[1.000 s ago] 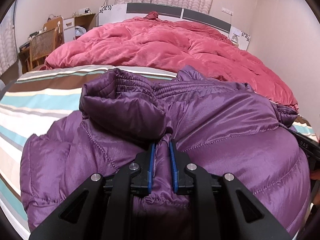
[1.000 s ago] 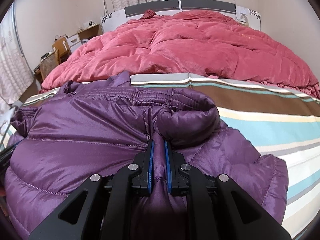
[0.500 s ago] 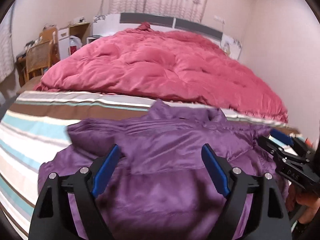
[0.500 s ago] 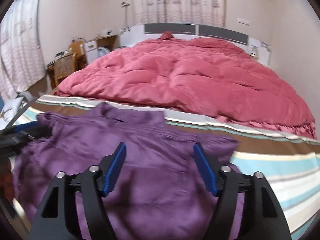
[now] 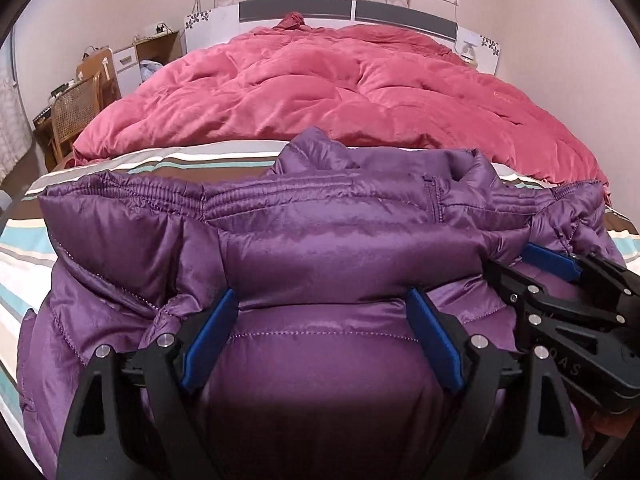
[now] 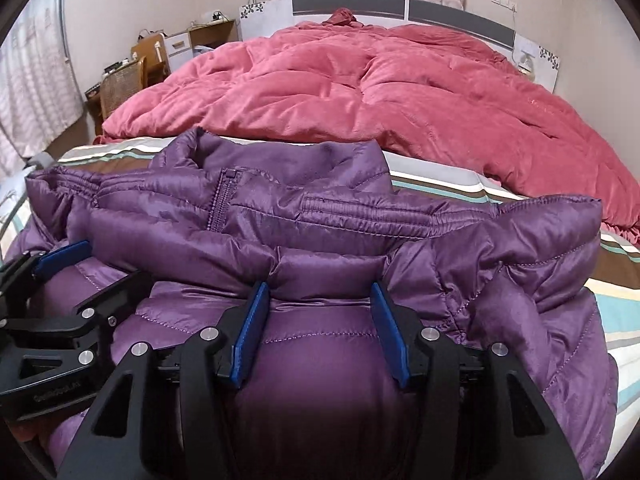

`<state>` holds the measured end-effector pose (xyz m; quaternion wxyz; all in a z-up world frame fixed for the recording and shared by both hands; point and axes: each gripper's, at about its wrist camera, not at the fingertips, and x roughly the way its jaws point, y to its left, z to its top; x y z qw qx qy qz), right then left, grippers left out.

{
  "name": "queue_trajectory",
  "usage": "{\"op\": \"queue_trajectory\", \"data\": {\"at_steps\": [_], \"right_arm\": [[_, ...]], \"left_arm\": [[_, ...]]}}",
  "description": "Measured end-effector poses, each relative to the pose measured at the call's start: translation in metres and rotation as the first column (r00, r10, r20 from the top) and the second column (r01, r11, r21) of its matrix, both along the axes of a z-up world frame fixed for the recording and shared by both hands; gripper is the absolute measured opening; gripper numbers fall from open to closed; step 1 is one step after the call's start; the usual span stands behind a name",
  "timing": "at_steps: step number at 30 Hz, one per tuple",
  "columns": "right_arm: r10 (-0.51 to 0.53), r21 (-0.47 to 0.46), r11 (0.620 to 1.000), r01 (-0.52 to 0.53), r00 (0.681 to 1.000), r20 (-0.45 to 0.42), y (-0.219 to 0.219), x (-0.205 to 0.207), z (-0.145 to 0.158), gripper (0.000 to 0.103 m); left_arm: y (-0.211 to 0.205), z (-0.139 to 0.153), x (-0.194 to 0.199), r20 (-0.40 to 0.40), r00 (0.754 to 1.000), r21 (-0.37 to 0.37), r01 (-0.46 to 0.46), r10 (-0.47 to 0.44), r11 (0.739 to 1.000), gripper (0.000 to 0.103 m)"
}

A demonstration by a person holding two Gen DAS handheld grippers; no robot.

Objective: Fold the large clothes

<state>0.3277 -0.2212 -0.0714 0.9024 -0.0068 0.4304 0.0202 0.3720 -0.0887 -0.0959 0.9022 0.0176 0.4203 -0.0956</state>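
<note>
A shiny purple puffer jacket (image 5: 320,248) lies folded on the striped bed sheet (image 5: 24,240), its elastic hem across the top and its collar behind. It also shows in the right wrist view (image 6: 340,240), with the zipper (image 6: 218,200) near the collar. My left gripper (image 5: 322,304) is open, its blue pads astride a bulge of the jacket, holding nothing. My right gripper (image 6: 318,300) is open the same way. Each gripper shows in the other's view: the right one (image 5: 560,280), the left one (image 6: 76,268).
A rumpled pink-red duvet (image 5: 340,88) covers the far half of the bed up to the headboard (image 5: 348,8). A wicker chair (image 5: 76,108) and a desk stand at the left wall. A wall stands close on the right.
A second ago both grippers were shut on pinches of the jacket. They let go, opened, lifted back, and now sit lower and closer with open jaws over the folded jacket.
</note>
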Motion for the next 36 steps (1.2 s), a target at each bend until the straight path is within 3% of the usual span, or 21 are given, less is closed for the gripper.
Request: {"op": "queue_trajectory", "data": {"at_steps": [5, 7, 12, 16, 19, 25, 31, 36], "right_arm": [[0.000, 0.059, 0.998, -0.002, 1.000, 0.023, -0.010, -0.008, 0.013, 0.053], [-0.007, 0.080, 0.997, 0.003, 0.999, 0.048, -0.016, -0.017, 0.024, 0.053], [-0.072, 0.015, 0.997, 0.071, 0.993, 0.097, -0.041, -0.045, 0.042, 0.053], [-0.153, -0.079, 0.984, 0.160, 0.984, 0.087, -0.067, -0.050, 0.031, 0.053], [-0.167, -0.039, 0.985, 0.169, 0.984, 0.062, -0.079, -0.049, 0.014, 0.055], [-0.161, -0.054, 0.985, 0.164, 0.986, 0.050, -0.079, -0.039, 0.003, 0.055], [-0.159, -0.072, 0.984, 0.163, 0.986, 0.052, -0.077, -0.040, 0.004, 0.055], [-0.151, -0.075, 0.985, 0.155, 0.987, 0.053, -0.074, -0.049, 0.015, 0.056]], "left_arm": [[0.014, 0.012, -0.011, 0.010, 1.000, -0.035, 0.019, -0.019, 0.999, 0.087], [0.025, 0.021, -0.021, 0.041, 0.999, -0.012, 0.027, -0.026, 1.000, 0.089], [0.064, 0.039, -0.041, 0.147, 0.988, 0.101, -0.053, 0.038, 0.993, 0.091], [0.102, 0.023, -0.037, 0.096, 0.987, 0.122, -0.139, 0.128, 0.983, 0.092], [0.116, 0.001, -0.033, 0.034, 0.989, 0.046, -0.146, 0.145, 0.988, 0.097], [0.120, -0.010, -0.024, -0.003, 0.989, -0.007, -0.145, 0.145, 0.989, 0.100], [0.129, 0.003, -0.049, 0.042, 0.984, -0.032, -0.175, 0.176, 0.984, 0.100], [0.158, 0.008, -0.071, 0.055, 0.955, -0.082, -0.287, 0.291, 0.955, 0.101]]}}
